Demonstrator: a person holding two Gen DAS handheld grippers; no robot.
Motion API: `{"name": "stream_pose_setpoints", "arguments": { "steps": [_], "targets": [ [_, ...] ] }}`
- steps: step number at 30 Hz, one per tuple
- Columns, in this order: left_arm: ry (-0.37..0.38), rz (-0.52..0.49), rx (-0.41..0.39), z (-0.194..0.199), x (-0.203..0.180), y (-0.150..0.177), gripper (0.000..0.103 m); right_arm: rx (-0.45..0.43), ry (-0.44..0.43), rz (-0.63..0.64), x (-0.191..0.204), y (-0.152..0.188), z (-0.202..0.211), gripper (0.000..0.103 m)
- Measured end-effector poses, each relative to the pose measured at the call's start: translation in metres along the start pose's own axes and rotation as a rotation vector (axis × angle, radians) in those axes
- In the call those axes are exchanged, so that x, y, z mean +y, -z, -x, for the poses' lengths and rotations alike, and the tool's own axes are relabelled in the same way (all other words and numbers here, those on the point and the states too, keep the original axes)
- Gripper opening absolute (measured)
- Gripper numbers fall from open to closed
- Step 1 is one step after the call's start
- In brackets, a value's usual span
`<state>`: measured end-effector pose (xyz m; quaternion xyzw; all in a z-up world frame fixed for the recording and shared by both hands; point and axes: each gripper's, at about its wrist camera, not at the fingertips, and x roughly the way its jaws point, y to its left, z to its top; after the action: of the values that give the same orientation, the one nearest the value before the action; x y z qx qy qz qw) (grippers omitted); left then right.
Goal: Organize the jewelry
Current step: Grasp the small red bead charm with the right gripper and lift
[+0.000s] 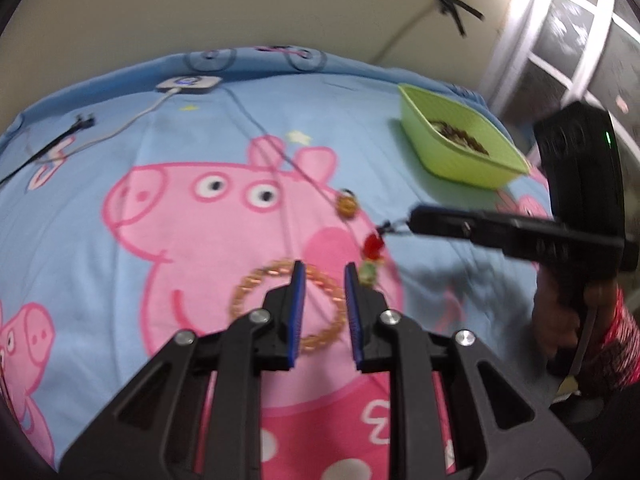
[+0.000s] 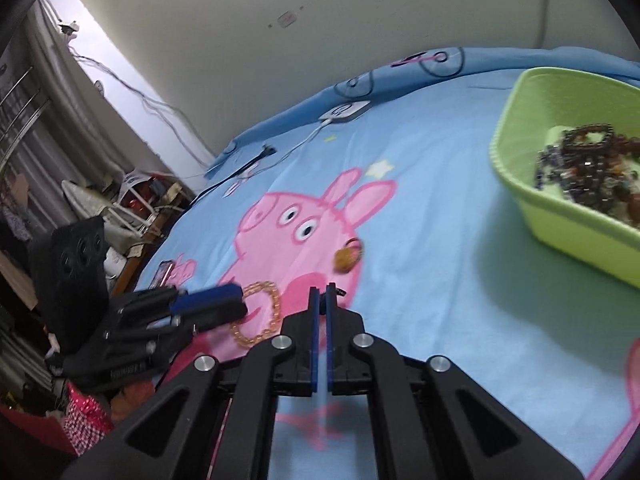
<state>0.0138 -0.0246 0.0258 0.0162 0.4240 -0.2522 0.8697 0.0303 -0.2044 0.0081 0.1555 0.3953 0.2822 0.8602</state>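
A gold bead bracelet (image 1: pixel 247 285) (image 2: pixel 273 300) lies on the blue cartoon blanket. My left gripper (image 1: pixel 325 266) (image 2: pixel 242 302) hovers right over it, open by a narrow gap with nothing between the pads. My right gripper (image 1: pixel 414 218) (image 2: pixel 322 289) is shut on the end of a dark beaded cord; a red bead (image 1: pixel 374 243) and a green bead (image 1: pixel 368 271) hang from it. An amber pendant (image 1: pixel 346 203) (image 2: pixel 347 258) rests on the blanket just beyond. The green basket (image 1: pixel 416 128) (image 2: pixel 560 240) at the right holds a heap of dark jewelry (image 2: pixel 588 168).
A white charger (image 1: pixel 188 84) (image 2: pixel 346 111) with its cable lies at the far side of the bed, and a black cable (image 1: pixel 60 140) to the left. A hand in a red patterned sleeve (image 1: pixel 616 344) holds the right gripper. Beyond the bed's left edge is clutter (image 2: pixel 132 196).
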Motion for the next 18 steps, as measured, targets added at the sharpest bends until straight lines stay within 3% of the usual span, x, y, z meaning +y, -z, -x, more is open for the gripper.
{"name": "stream_pose_setpoints", "arguments": {
  "steps": [2,4,8,9,10,18],
  "targets": [
    [-0.002,-0.047,0.014,-0.007,-0.013,0.0,0.021,-0.014,0.014,-0.014,-0.005,0.0,0.003,0.0],
    [-0.011,-0.079,0.02,-0.012,-0.022,-0.001,0.038,-0.018,0.025,-0.024,-0.011,0.001,0.004,0.0],
    [-0.021,-0.133,0.029,-0.024,-0.035,-0.005,0.039,-0.014,0.015,-0.033,-0.016,0.005,0.006,0.0],
    [-0.033,-0.138,0.044,-0.029,-0.036,-0.006,0.035,-0.015,0.009,-0.032,-0.015,0.005,0.006,0.0],
    [-0.042,-0.138,0.06,-0.035,-0.035,-0.007,0.014,-0.018,0.003,-0.03,-0.015,0.005,0.007,0.0],
    [0.032,-0.113,0.057,-0.035,-0.038,-0.026,0.015,-0.073,-0.055,-0.023,-0.011,-0.002,0.027,0.0]
  ]
}}
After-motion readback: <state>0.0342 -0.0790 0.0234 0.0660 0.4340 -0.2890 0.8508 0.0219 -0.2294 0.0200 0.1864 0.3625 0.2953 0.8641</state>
